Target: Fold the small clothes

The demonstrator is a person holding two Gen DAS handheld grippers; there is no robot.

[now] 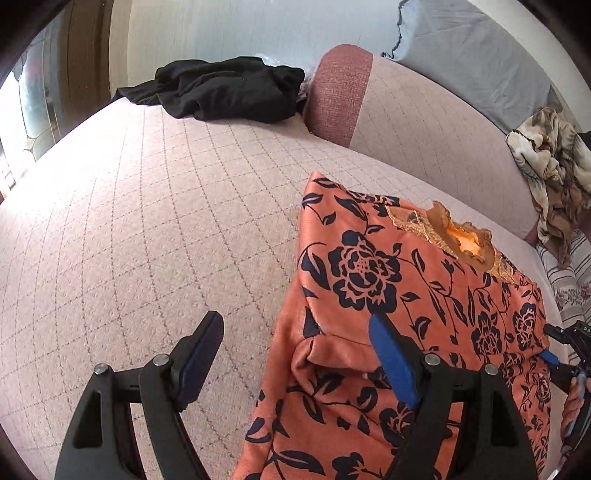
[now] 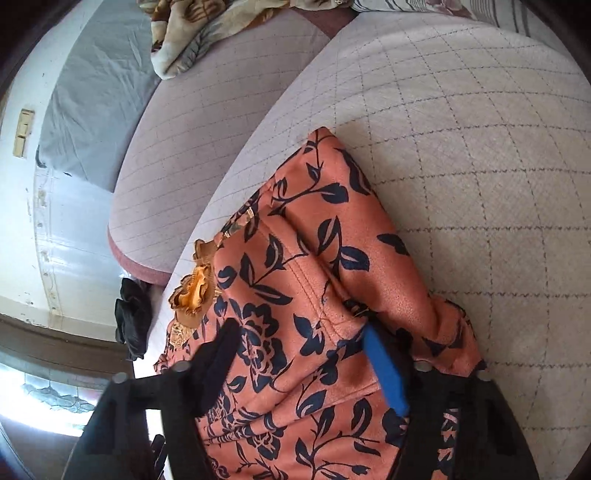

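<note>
Right tool [image 2: 299, 363] partly behind garment [image 2: 295, 295]

An orange fabric garment printed with dark navy flowers and leaves [image 2: 314, 295] lies partly folded on a pale quilted bed cover [image 2: 480, 166]. The right gripper [image 2: 299, 354] hangs over it, jaws spread apart. A crumpled beige floral blanket [image 2: 192, 33] lies beyond, a black cloth [image 2: 133, 317] leftward.
</note>
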